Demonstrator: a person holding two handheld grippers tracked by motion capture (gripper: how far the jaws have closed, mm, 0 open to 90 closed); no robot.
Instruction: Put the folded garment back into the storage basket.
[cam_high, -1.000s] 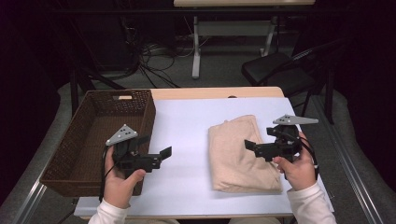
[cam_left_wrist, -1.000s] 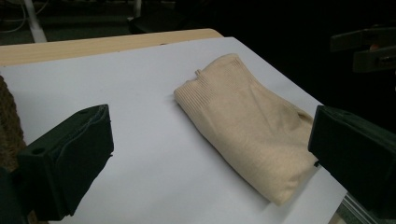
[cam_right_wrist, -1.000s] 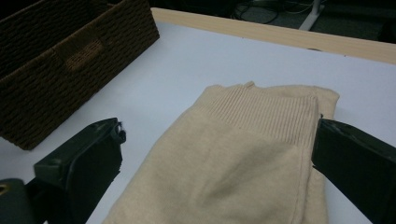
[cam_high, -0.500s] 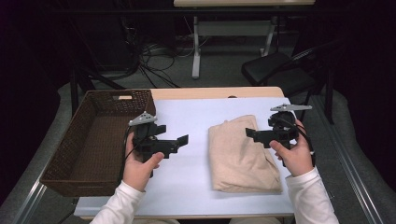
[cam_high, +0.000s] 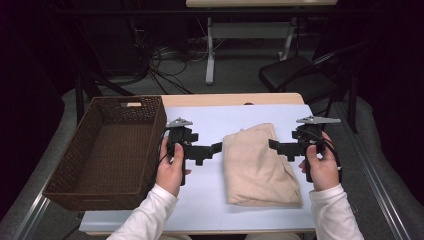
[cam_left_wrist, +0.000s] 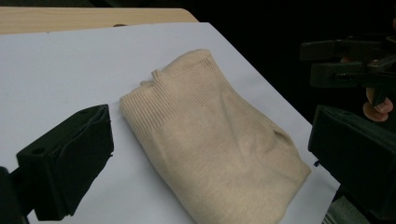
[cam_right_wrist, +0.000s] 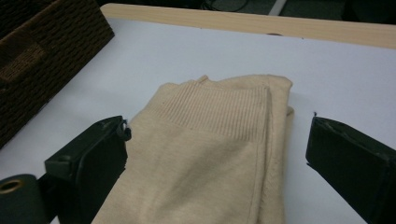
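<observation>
A folded beige sweater (cam_high: 257, 167) lies on the white table sheet (cam_high: 210, 200), right of centre. My left gripper (cam_high: 209, 152) is held just left of the sweater and points at its left edge. In the left gripper view its jaws (cam_left_wrist: 210, 126) are wide apart with the sweater (cam_left_wrist: 224, 154) ahead between them, untouched. My right gripper (cam_high: 280, 149) hovers at the sweater's right edge, pointing left. In the right gripper view it stands open (cam_right_wrist: 217, 130) over the ribbed hem (cam_right_wrist: 215, 107), holding nothing.
A dark brown wicker basket (cam_high: 155, 125) sits at the table's left, its wall (cam_right_wrist: 42, 60) also in the right gripper view. The wooden table edge (cam_high: 230, 99) runs along the back. A black chair (cam_high: 295, 75) and cables lie beyond on the floor.
My left gripper has moved right and away from the person, from beside the basket to the sweater's left edge. The right gripper has risen slightly and stayed by the right edge.
</observation>
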